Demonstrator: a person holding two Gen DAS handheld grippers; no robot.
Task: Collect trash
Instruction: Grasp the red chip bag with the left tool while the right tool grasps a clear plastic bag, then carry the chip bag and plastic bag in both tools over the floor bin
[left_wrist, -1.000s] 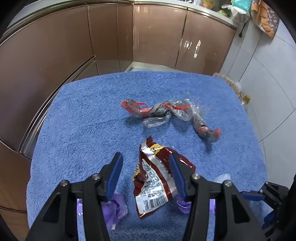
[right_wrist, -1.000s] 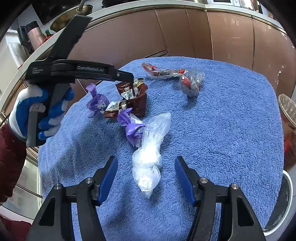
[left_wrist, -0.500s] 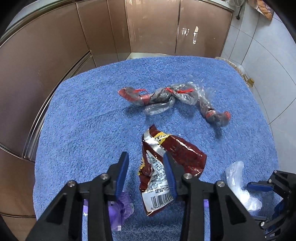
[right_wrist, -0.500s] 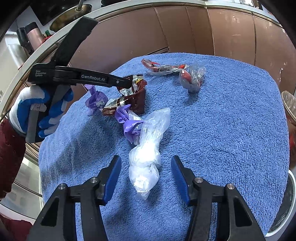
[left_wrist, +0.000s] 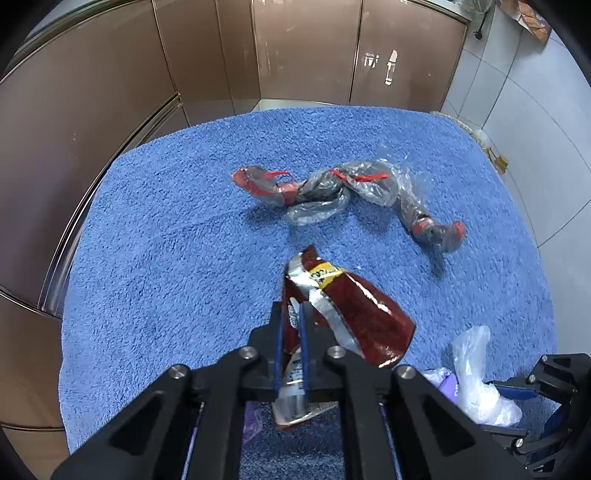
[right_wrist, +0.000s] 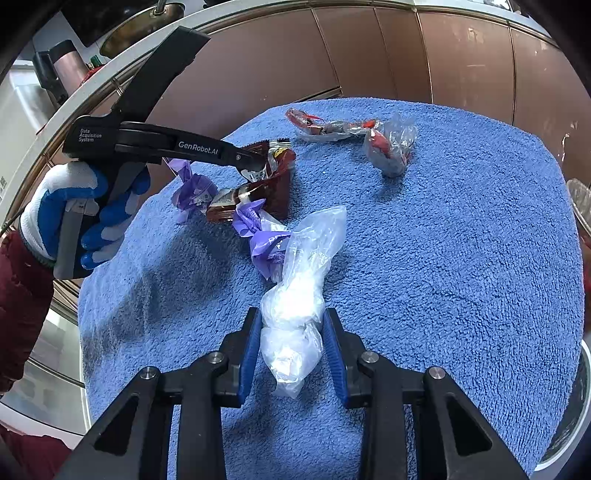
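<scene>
Blue pads of my left claw are pressed nearly together on the silvery torn edge of the dark red snack wrapper, which hangs partly raised off the blue towel. My right claw brackets the white knotted plastic bag with both pads at its sides; whether they truly pinch it I cannot tell, since the film bulges between them. Foil like this should weigh almost nothing, crackle, and slide if held by one glossy layer, so a folded seam is the safer hold. That white bag looks soft and squashy, best taken at its bunched middle. Beyond it lie purple wrapper scraps: one touching the bag, one beside the snack wrapper. Farther out, near the towel's far edge, sprawl clear bags with red handles, twisted so that I count two but cannot be sure. One snack wrapper, one white bag, two purple scraps.
</scene>
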